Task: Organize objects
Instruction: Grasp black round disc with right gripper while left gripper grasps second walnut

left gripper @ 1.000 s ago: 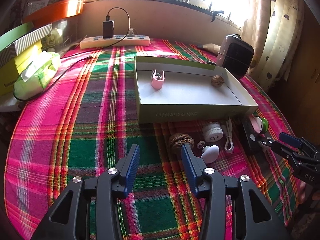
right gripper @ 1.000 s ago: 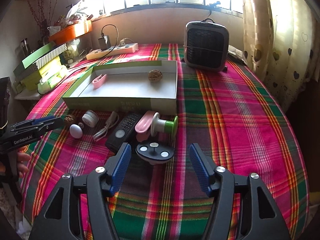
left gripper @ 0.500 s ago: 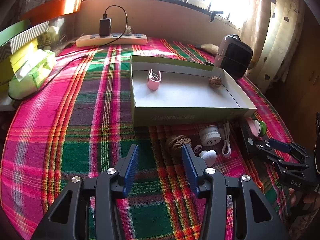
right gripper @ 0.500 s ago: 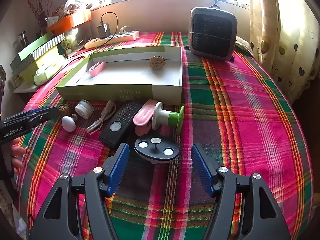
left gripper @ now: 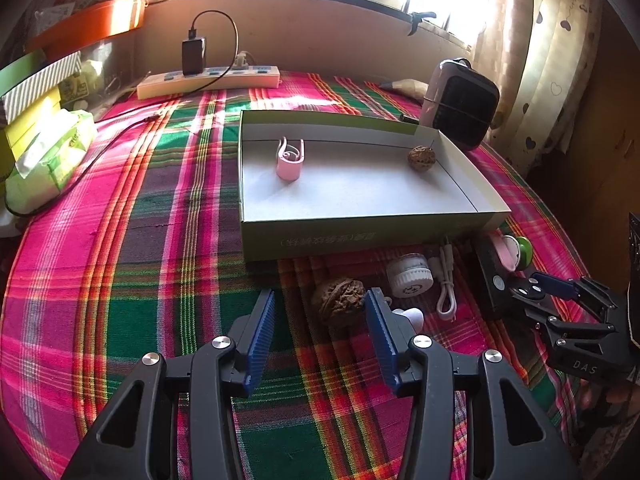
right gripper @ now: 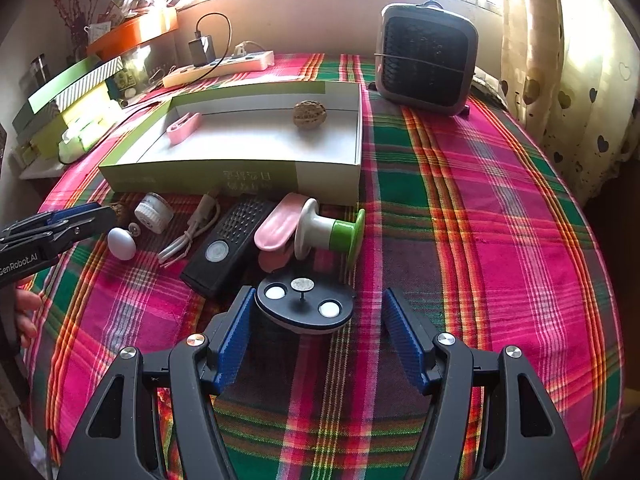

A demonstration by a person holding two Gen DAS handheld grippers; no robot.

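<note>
A green tray (left gripper: 360, 236) holds a pink clip (left gripper: 290, 160) and a walnut (left gripper: 421, 157). In front of it lie a second walnut (left gripper: 340, 304), a white jar (left gripper: 410, 275), a white knob (right gripper: 121, 243), a cable (left gripper: 446, 280), a black remote (right gripper: 228, 246), a pink scoop (right gripper: 276, 226) and a green-and-white spool (right gripper: 328, 232). My left gripper (left gripper: 320, 298) is opening its jaws around the second walnut, and the pads do not touch it. My right gripper (right gripper: 319, 294) stands open around a black oval disc (right gripper: 304, 306).
A dark heater (right gripper: 426, 60) stands at the back right beside the curtain. A power strip (left gripper: 208, 80) with a charger lies by the window wall. A tissue pack (left gripper: 52, 156) and stacked boxes crowd the left edge. A person's hand (right gripper: 28, 312) shows at far left.
The left jaws have spread wider and come forward, so the walnut now sits between their tips. The right gripper has edged forward until the black disc lies between its fingers.
</note>
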